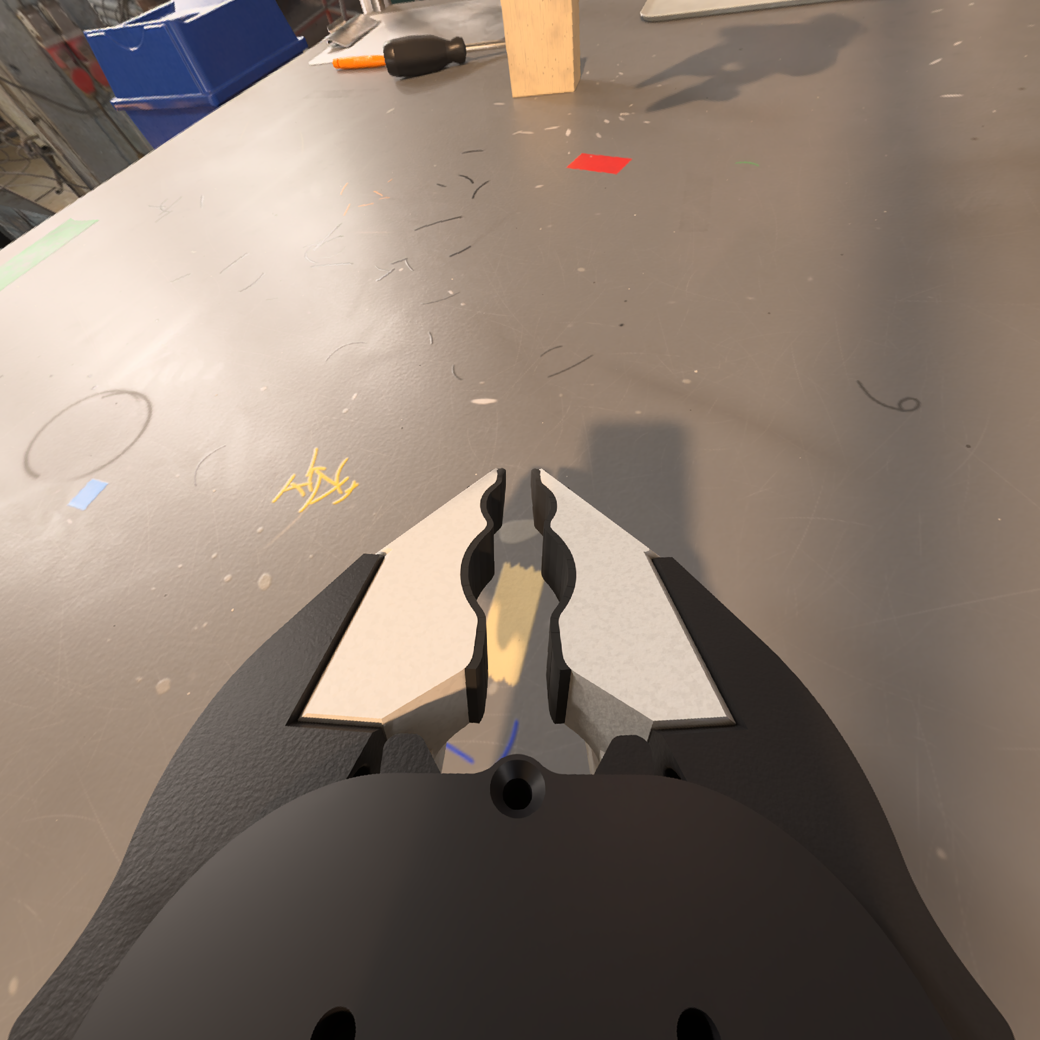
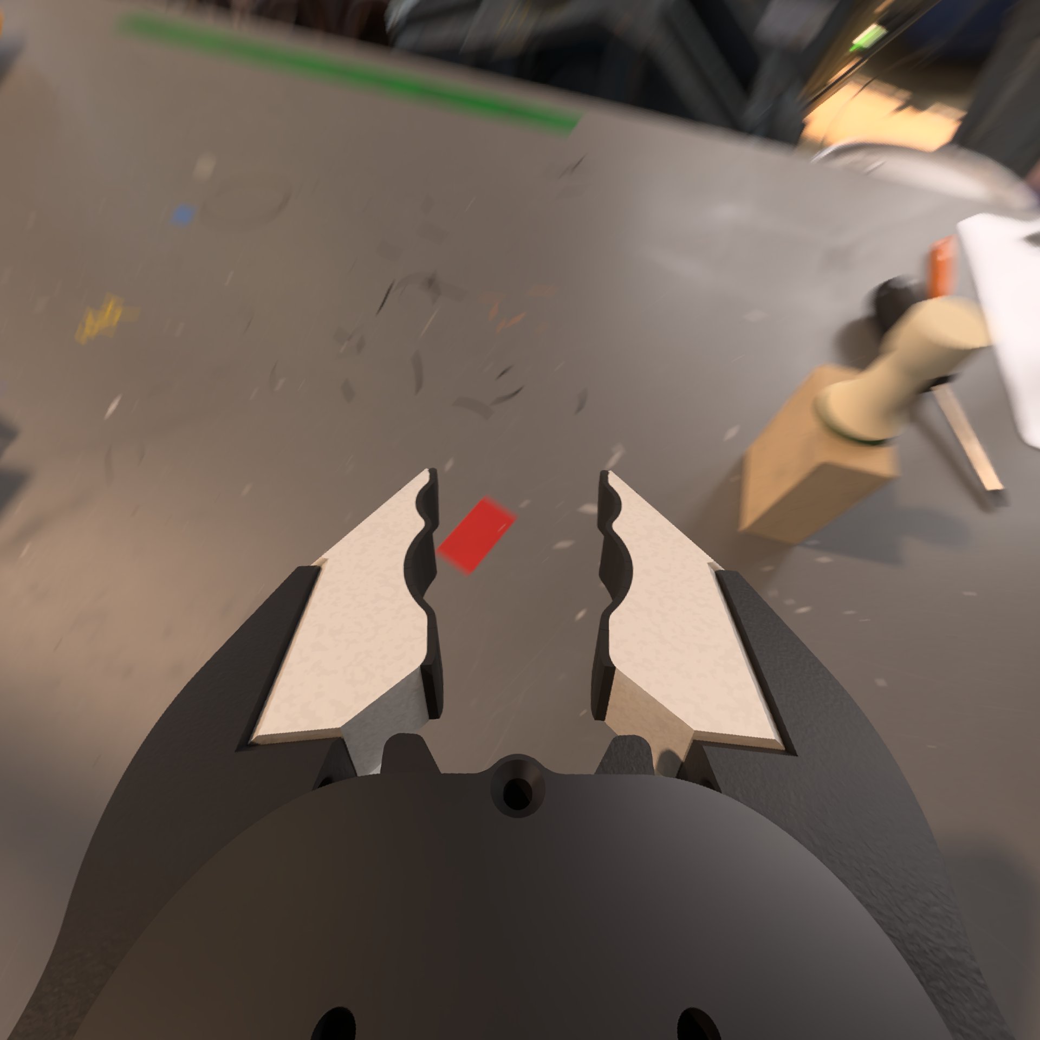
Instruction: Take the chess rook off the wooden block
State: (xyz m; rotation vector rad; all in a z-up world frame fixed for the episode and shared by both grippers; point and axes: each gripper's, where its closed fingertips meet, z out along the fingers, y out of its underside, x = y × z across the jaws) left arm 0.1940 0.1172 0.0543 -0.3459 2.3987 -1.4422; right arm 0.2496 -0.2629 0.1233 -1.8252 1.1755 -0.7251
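In the right wrist view a pale cream chess rook (image 2: 895, 368) stands on top of an upright wooden block (image 2: 810, 478) at the right. My right gripper (image 2: 518, 478) is open and empty, above the grey table to the left of the block, with a red patch (image 2: 475, 534) between its fingers. This view is blurred. In the left wrist view the wooden block (image 1: 541, 48) stands far ahead at the top edge; its top and the rook are cut off. My left gripper (image 1: 519, 478) is shut and empty, low over the table.
A black-handled screwdriver (image 1: 425, 53) and an orange marker (image 1: 357, 62) lie left of the block. A blue bin (image 1: 191, 56) stands beyond the table's left edge. The red patch (image 1: 599, 163) lies in front of the block. White paper (image 2: 1007, 304) lies at the far right.
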